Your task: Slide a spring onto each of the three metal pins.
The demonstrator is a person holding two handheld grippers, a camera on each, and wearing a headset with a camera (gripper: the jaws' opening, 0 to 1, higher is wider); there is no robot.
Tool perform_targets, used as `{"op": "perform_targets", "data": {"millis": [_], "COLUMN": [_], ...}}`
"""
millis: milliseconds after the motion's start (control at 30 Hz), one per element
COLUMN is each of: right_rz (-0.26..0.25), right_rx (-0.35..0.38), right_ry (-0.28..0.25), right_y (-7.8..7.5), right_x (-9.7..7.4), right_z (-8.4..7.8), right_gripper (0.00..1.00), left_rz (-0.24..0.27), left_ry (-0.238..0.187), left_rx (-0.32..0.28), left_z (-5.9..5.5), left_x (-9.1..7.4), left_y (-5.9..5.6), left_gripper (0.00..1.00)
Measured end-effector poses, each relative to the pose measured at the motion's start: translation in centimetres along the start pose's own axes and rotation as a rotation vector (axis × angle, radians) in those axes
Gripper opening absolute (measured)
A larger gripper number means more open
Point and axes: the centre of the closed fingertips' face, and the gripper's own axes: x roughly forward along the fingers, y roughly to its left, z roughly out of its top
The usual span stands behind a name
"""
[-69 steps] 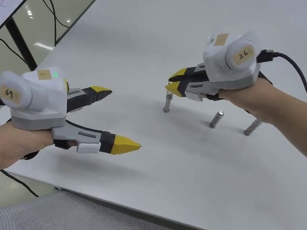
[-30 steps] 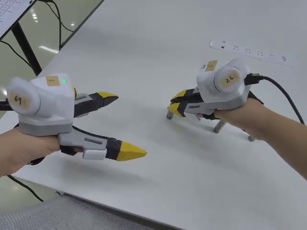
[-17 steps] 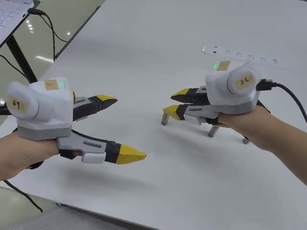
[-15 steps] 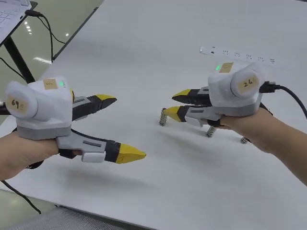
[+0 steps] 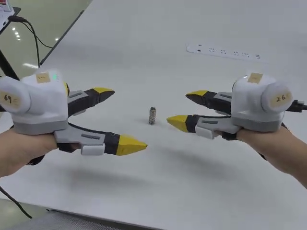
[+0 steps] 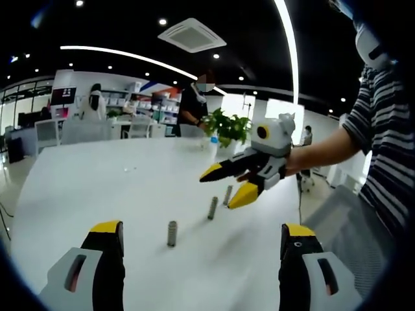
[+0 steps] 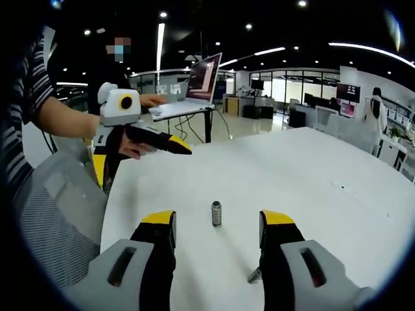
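In the head view the left gripper (image 5: pixel 125 117) juts in level from the left edge, its jaws spread wide and empty. The right gripper (image 5: pixel 180 108) faces it from the right, also gaping and empty. A spring-covered pin (image 5: pixel 152 115) stands mid-frame between them.

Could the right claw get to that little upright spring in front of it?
Probably yes: the right gripper is open, and the spring stands just ahead of its jaws with nothing between them.
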Motion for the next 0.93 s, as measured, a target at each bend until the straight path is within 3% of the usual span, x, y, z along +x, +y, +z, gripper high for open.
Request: {"op": "perform_targets", "data": {"millis": [200,400,667,933], "right_rz": [-0.03,-0.099,-0.171,-0.223], "right_rx": [-0.012,0.042,0.104,0.144], "right_ry": [0.0,-0.048,-0.03,-0.057], "right_y": [0.3,-0.5,-1.4,-1.8], "right_x": [-2.3,-5.4,-8.7,-11.3], "right_z": [-1.3,-2.4,-5.0,-5.8], "right_gripper": [0.61,0.74,0.96,0.99], "left_rz": [-0.004,-0.013,-0.013,0.005], "left_ry": [0.008,0.026,0.061,0.06], "left_rx": [0.011,0.025,0.057,0.062], "left_z": [0.0,-0.4,-1.0,-1.0], "left_x": [0.7,0.8,0.7,-0.2], "left_y": [-0.3,-0.8,-1.3,-1.5], "left_gripper": [0.98,0.98,0.98,0.98]}}
